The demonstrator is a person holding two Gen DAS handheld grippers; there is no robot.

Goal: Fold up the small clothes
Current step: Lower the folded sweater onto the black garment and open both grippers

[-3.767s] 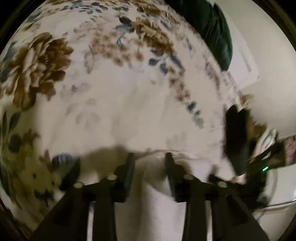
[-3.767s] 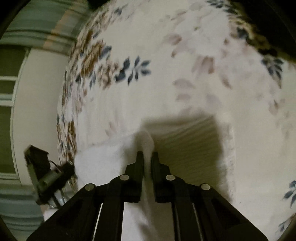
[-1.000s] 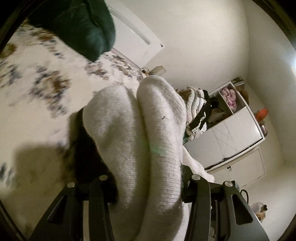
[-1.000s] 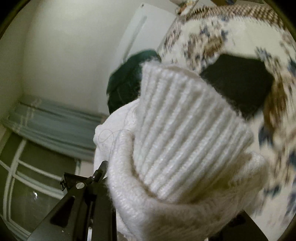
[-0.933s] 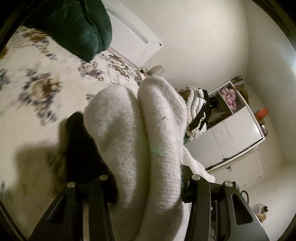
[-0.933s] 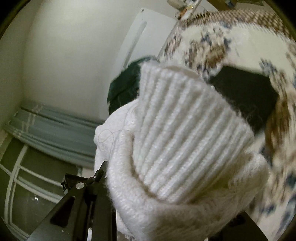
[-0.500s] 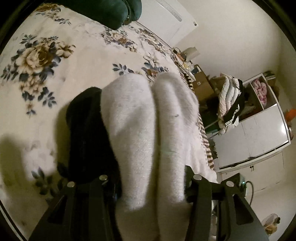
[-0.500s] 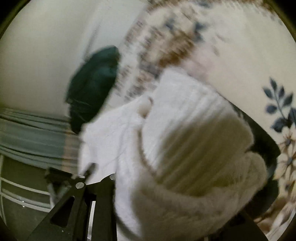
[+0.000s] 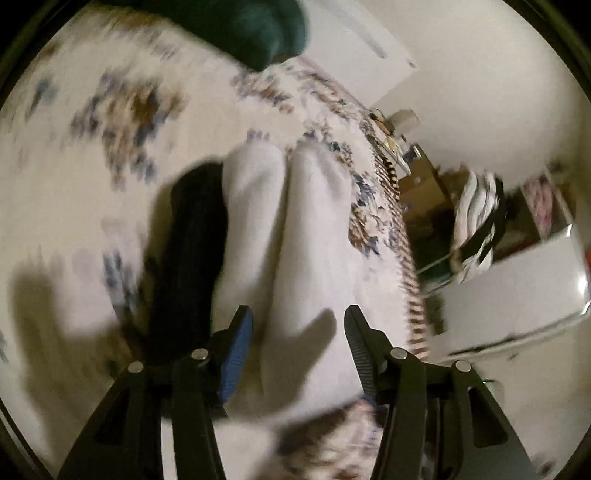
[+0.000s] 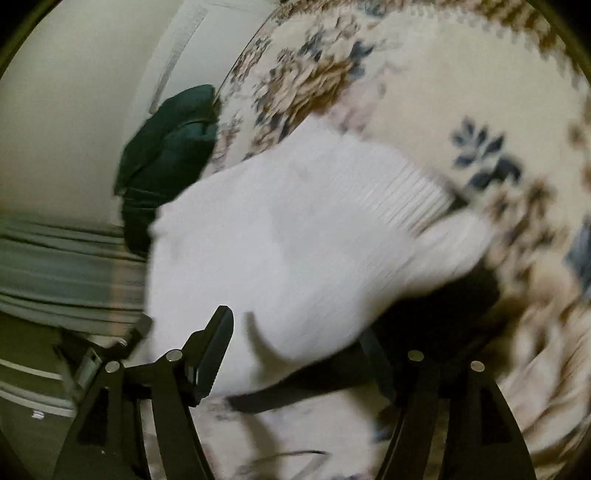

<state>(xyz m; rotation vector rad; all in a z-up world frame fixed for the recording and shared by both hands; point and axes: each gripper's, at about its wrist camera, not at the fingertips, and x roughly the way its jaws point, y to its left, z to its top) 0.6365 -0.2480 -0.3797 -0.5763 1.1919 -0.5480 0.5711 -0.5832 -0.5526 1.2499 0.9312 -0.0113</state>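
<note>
Seen from the left wrist camera, the left gripper (image 9: 298,325) stands with its jaws spread wide and holding nothing, the folded pair of white socks (image 9: 291,236) lying between and beyond the fingers on the floral bedspread (image 9: 74,155); a black sock (image 9: 192,236) lies touching the white pair's left side, a dark green cushion (image 9: 255,26) sits at the far end of the bed, and to the right, past the bed's striped edge (image 9: 402,254), stand a white cabinet (image 9: 517,291) and a heap of striped clothes (image 9: 476,218), details lost to motion blur. From the right wrist camera, the right gripper (image 10: 299,332) is likewise spread wide with nothing clamped, the white socks (image 10: 295,236) filling the middle of the frame with their ribbed cuff (image 10: 402,192) toward the right and the black sock (image 10: 461,291) showing under them; this view alone shows grey-green curtains (image 10: 62,266) and the wall beyond the bed's left edge, with the green cushion (image 10: 166,140) there, while bare bedspread (image 10: 480,92) lies open above and right of the socks
</note>
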